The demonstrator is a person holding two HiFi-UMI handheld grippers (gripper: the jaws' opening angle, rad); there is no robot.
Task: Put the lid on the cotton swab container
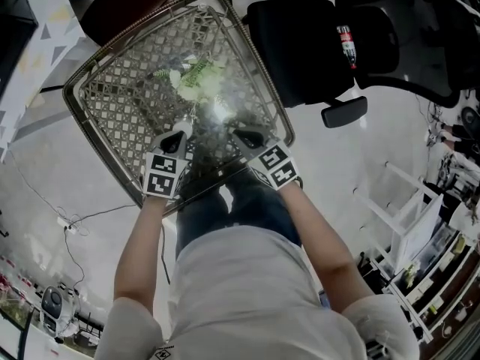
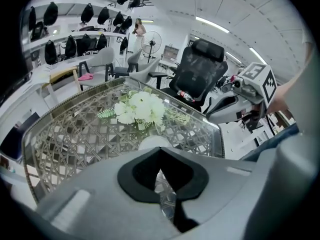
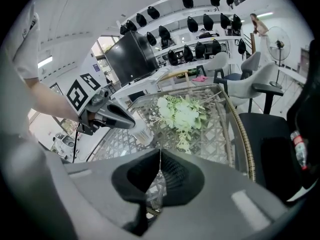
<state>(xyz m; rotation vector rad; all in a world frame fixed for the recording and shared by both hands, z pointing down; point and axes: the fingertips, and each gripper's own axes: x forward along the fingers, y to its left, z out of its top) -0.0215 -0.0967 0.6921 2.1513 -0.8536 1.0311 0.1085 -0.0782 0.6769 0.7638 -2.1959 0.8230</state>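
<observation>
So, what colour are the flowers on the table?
The flowers are white, with green leaves; the left gripper view shows them best.

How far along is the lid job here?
Nothing looks done yet. In hand: nothing. The left gripper and right gripper are both shut and empty over the table's near edge. The swab container stands near the flowers, untouched. Left: lifting and fitting the lid.

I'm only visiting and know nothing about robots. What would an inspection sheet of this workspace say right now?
Surface: glass-topped woven table, with glare near the middle.
Job's things: cotton swab container stands on the table; lid not clearly seen.
Clutter: white flowers at the table's centre.
Grippers: left gripper and right gripper both shut, empty, over the near edge.
Cables: thin cable on the floor.
Surroundings: black office chair beside the table.
</observation>
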